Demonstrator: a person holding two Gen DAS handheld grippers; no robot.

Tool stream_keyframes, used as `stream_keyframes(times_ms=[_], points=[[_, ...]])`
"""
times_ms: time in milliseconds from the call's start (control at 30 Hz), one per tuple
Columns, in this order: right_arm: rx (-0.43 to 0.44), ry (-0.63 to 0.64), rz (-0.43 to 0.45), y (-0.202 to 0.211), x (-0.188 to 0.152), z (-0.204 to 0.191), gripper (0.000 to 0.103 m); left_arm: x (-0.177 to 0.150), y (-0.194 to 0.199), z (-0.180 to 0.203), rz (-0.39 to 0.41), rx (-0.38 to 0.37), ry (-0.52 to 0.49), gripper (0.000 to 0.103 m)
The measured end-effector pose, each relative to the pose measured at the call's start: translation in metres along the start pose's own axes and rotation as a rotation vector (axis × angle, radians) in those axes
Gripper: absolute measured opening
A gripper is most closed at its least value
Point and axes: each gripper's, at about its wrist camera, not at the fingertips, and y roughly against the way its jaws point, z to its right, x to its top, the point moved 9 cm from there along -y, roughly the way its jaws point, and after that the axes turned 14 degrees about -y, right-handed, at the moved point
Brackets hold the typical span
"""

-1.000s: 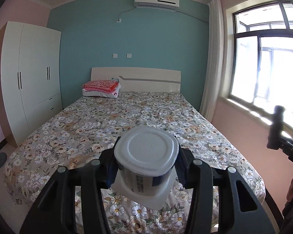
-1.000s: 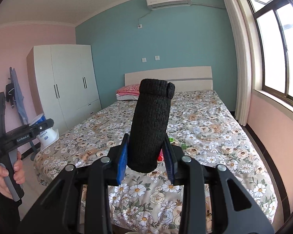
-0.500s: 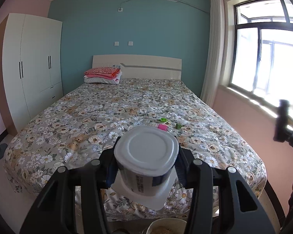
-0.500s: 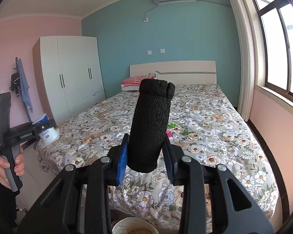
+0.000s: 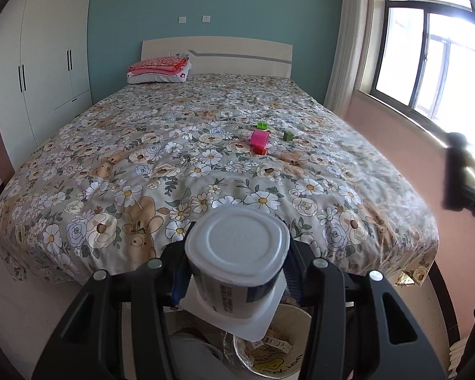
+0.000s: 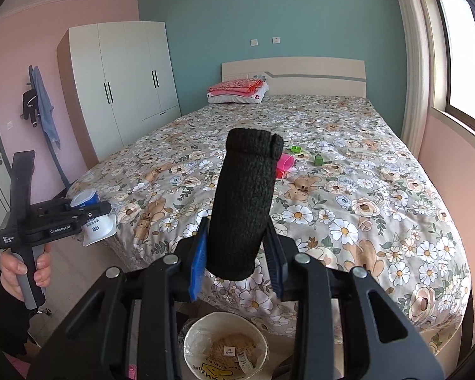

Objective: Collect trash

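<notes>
My left gripper [image 5: 237, 272] is shut on a white yogurt cup [image 5: 237, 253] with a blue label, held bottom up, above a round trash bin [image 5: 269, 357] on the floor at the foot of the bed. My right gripper [image 6: 237, 253] is shut on a black knitted sleeve [image 6: 245, 202] that stands upright between the jaws, above the same bin [image 6: 226, 345]. The left gripper with its cup [image 6: 91, 218] also shows in the right wrist view at the left. A pink cup [image 5: 259, 138], a red block and green blocks [image 5: 287, 136] lie on the bed.
The floral-covered bed [image 5: 186, 158] fills the middle, with folded pink bedding [image 5: 158, 65] by the headboard. A white wardrobe [image 5: 41, 63] stands left. A window [image 5: 427, 47] and pink wall are on the right. The bin holds paper scraps.
Both grippers have moved back from the bed and tilted downward. The trash bin has come into view under both. The held cup and sleeve have not shifted in the jaws.
</notes>
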Motion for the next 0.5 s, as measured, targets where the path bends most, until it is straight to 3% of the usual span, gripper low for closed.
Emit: stream_keyframes(times_ms=[500], points=[[-0.027, -0.056, -0.238, -0.072, -0.105, 0.021, 0.034, -0.094, -0.070, 0.032, -0.215, -0.135, 0.028, 0.051]])
